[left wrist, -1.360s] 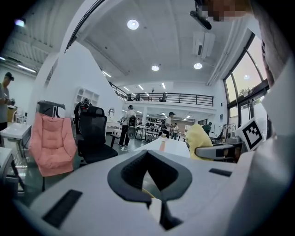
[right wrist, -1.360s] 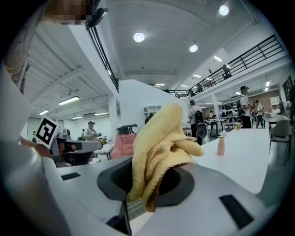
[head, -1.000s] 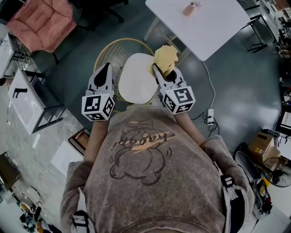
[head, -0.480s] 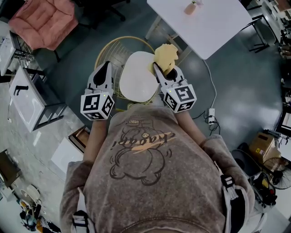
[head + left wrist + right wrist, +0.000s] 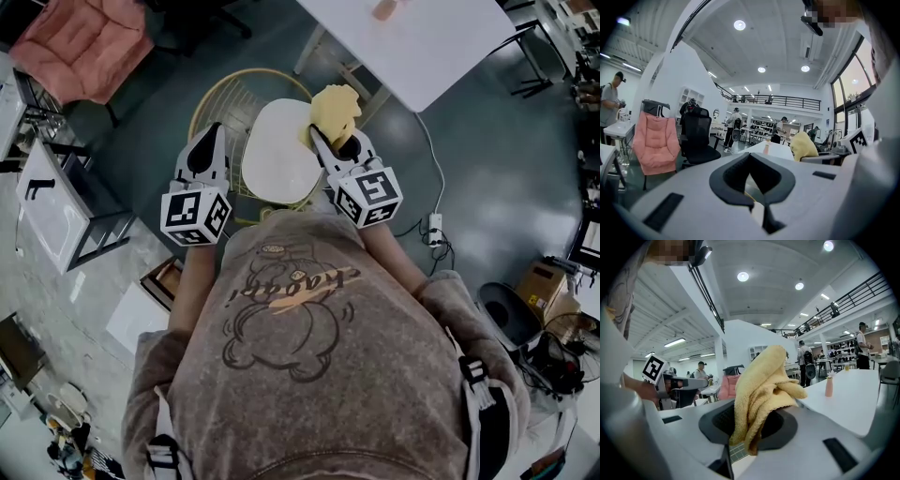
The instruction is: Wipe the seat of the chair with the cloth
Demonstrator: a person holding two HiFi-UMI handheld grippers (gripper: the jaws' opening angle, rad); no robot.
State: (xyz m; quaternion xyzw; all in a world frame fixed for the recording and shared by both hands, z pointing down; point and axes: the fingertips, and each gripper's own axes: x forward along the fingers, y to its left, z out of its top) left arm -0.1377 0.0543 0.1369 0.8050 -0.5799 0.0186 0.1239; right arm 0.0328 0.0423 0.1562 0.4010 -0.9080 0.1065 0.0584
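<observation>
step: wipe seems about to start | my right hand-held gripper (image 5: 330, 141) pinches yellow cloth (image 5: 335, 111) at chair seat (image 5: 277, 155) 1 o'clock edge | my left hand-held gripper (image 5: 208, 150) pressed together, empty, seat's 9 o'clock | next: press cloth flat, sweep toward 7 o'clock

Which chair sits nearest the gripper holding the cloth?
The white-seated chair with the yellow wire back, beside the right gripper and its cloth; the pink padded chair stands far off to the left.
</observation>
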